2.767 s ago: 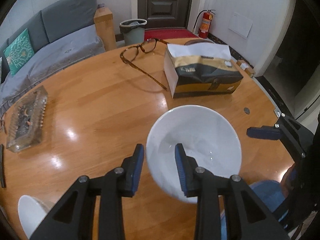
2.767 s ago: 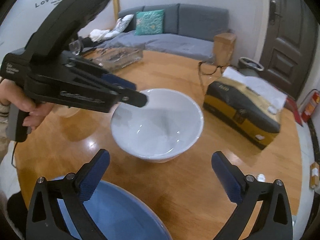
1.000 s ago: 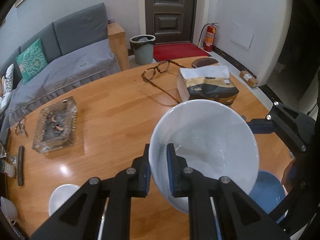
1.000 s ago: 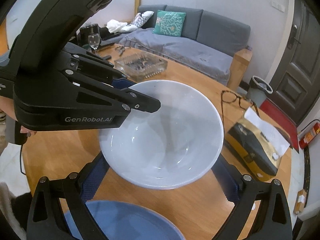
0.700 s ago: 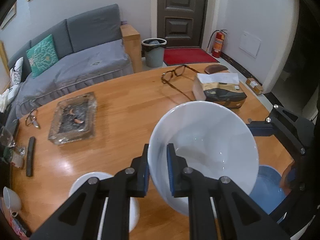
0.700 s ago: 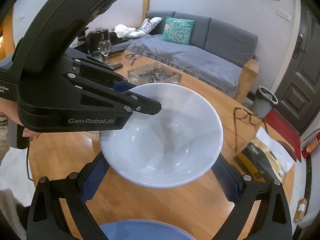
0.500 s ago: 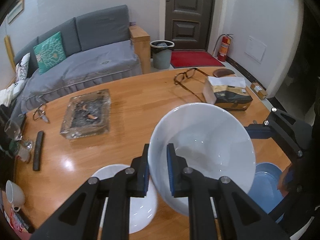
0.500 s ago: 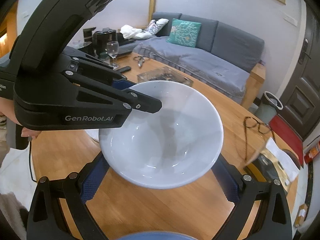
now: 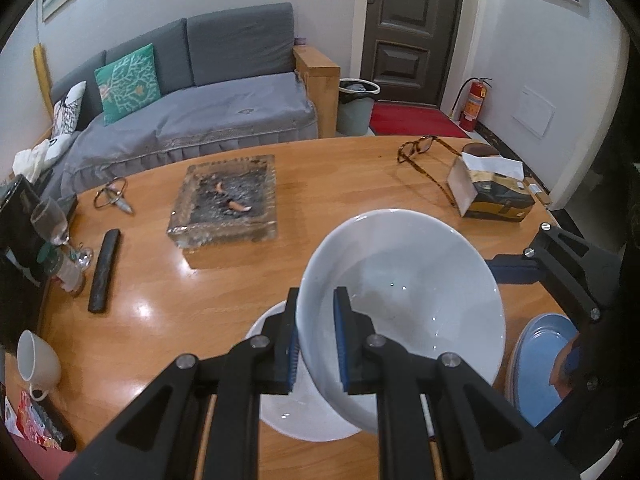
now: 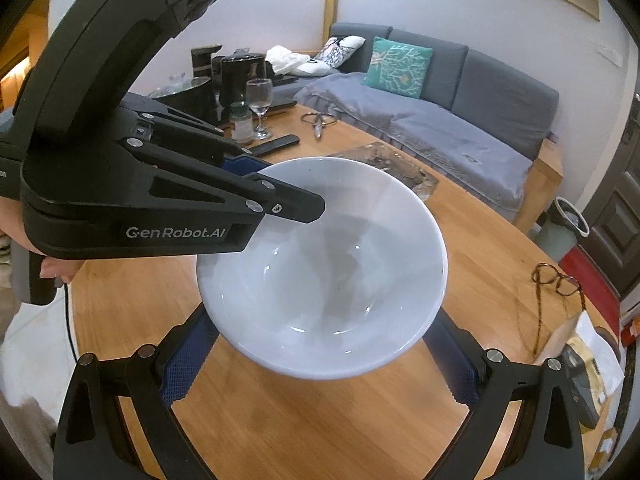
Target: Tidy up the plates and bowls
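My left gripper [image 9: 316,340] is shut on the near rim of a large white bowl [image 9: 404,304] and holds it tilted above the round wooden table [image 9: 352,176]. A second white bowl [image 9: 300,416] sits on the table just below and to the left of it, partly hidden. A blue plate [image 9: 536,356] lies at the right table edge. In the right wrist view the held bowl [image 10: 328,280] hangs in front of my right gripper [image 10: 320,364], which is open and empty, its fingers [image 10: 188,356] wide on either side below the bowl. The left gripper's body [image 10: 160,184] fills the left of that view.
A glass ashtray [image 9: 226,200] stands mid-table. Eyeglasses [image 9: 424,152] and a tissue box [image 9: 492,192] lie at the far right. A black remote [image 9: 104,276], a wine glass [image 9: 50,220] and a white mug [image 9: 38,360] line the left edge. A grey sofa [image 9: 200,112] stands behind.
My left gripper has carried the white bowl leftward across the table. The second white bowl has come in under it, and the blue plate has slid off to the right.
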{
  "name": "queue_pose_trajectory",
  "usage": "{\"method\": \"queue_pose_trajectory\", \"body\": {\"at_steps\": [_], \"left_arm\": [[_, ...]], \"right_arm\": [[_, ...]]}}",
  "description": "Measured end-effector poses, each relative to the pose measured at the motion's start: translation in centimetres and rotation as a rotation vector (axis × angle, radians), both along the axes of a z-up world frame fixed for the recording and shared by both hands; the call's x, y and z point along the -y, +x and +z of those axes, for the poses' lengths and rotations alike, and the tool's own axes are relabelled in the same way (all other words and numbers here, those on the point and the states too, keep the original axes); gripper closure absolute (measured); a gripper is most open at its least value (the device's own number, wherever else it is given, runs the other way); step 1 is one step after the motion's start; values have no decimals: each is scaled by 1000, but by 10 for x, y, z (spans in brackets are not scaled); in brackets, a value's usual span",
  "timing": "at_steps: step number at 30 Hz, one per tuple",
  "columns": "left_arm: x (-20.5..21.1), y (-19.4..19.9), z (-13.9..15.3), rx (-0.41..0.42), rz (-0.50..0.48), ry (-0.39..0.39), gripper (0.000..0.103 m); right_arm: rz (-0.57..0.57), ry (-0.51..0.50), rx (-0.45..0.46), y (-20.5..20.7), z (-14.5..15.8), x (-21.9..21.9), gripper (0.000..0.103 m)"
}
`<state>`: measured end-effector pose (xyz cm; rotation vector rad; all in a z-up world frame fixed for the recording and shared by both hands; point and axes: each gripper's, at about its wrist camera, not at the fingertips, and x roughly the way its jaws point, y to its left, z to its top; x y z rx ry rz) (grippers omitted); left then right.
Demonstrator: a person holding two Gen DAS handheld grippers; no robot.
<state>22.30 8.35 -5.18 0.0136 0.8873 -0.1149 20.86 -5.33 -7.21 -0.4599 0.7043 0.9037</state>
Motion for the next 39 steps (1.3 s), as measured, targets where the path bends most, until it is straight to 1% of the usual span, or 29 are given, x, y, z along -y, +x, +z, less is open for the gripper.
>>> {"method": "queue_pose_trajectory", "body": {"at_steps": [17,25,39], "left_arm": [[-31,1,-27,-41,33,-24,92],[-41,3,-40,-63,38,-31,91],[-44,6,-54,-93,39,-36,91]], "right_arm": [[37,-27,-39,8,-24,-37,6],[44,-37,-54,7,-31,-44,6],[47,-40,-84,11,-41,-50,6]]}}
